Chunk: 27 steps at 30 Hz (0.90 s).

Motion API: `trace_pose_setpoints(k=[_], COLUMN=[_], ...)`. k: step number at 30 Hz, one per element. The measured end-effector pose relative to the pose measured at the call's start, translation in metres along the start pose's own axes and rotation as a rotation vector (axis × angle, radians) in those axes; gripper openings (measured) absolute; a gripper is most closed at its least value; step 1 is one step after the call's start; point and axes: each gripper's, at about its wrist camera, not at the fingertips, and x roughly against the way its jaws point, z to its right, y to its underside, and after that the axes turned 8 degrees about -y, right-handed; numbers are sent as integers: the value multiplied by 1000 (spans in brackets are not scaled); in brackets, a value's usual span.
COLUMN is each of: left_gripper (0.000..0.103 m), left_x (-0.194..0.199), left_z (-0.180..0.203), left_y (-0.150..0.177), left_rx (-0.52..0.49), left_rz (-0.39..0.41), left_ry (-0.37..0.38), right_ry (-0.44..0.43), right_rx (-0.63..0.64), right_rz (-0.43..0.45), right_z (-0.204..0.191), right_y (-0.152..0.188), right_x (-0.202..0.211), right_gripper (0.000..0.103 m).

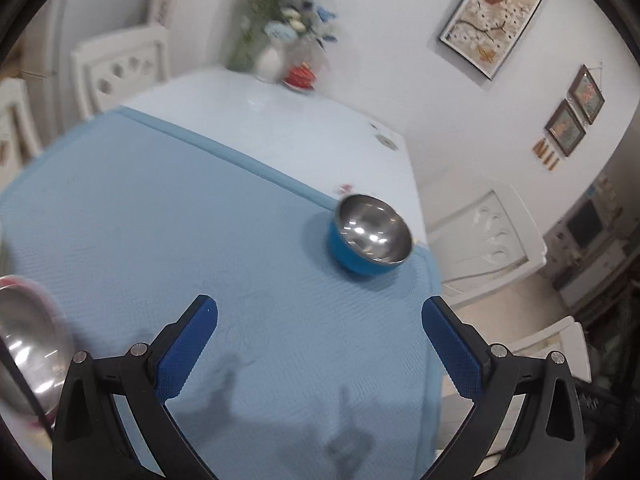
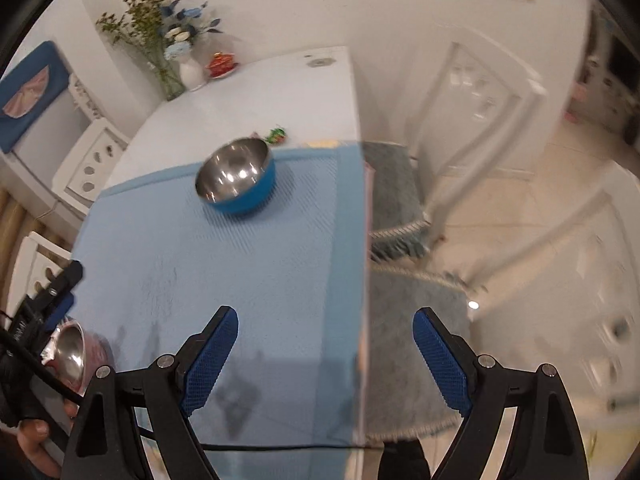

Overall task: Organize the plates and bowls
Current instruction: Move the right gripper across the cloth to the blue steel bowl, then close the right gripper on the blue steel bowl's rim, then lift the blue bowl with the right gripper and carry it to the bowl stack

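Both grippers stood nearest the cameras, the left gripper (image 1: 319, 354) and the right gripper (image 2: 325, 364) each with its blue pads spread wide and nothing between them. Ahead of them, on the pale blue mat (image 1: 168, 216) that covered the near half of the tabletop (image 1: 280, 120), sat the blue bowl (image 2: 236, 182), upright with its steel inside showing, close to the mat's far edge and near the side where the tabletop dropped off. Well apart from the blue bowl, toward the mat's opposite near corner, lay the pink bowl (image 1: 28, 344), just beside the left gripper. The step in hand looked like a reach for the blue bowl (both views were smeared, so detail was poor). To do it well, I judged the right gripper should come down over the rim with one pad inside and one outside, and close gently, since steel could slip and the edge was close. Counted: two bowls, no plates in view, two grippers.
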Motion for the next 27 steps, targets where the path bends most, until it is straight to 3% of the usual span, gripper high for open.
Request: trace_pose_setpoints(k=[3, 5, 9, 13, 15, 16, 17, 18, 19, 22, 27], left_gripper=[101, 101, 99, 95, 65, 27, 13, 13, 12, 13, 13], left_x=[-39, -61, -119, -160, -185, -197, -214, -217, -215, -195, -171], left_z=[18, 30, 38, 40, 38, 32, 18, 12, 9, 26, 36], left_y=[-15, -23, -41, -54, -55, -52, -43, -37, -34, -30, -26], left_rx=[-13, -1, 131, 149, 172, 234, 365, 413, 425, 264, 202], left_rz=[-22, -40, -149, -197, -276, -334, -423, -431, -400, -329, -319], left_ry=[-1, -59, -70, -132, -97, -42, -11, 13, 29, -62, -106], right_ry=[-125, -206, -286, -351, -378, -381, -394, -425, -393, -387, -420], right_rx=[28, 33, -30, -41, -39, -41, -48, -60, -44, 36, -1], right_rz=[-10, -10, -59, -132, -167, -193, -219, -257, -292, -319, -315], right_z=[9, 19, 28, 21, 18, 18, 16, 15, 13, 5, 7], right_y=[-44, -78, -128, -153, -158, -159, -158, -158, -158, -155, -147], right_x=[-40, -69, -123, -174, -194, -206, -216, -227, -236, -243, -234], right_gripper=[88, 88, 88, 88, 88, 85, 77, 35, 22, 16, 15])
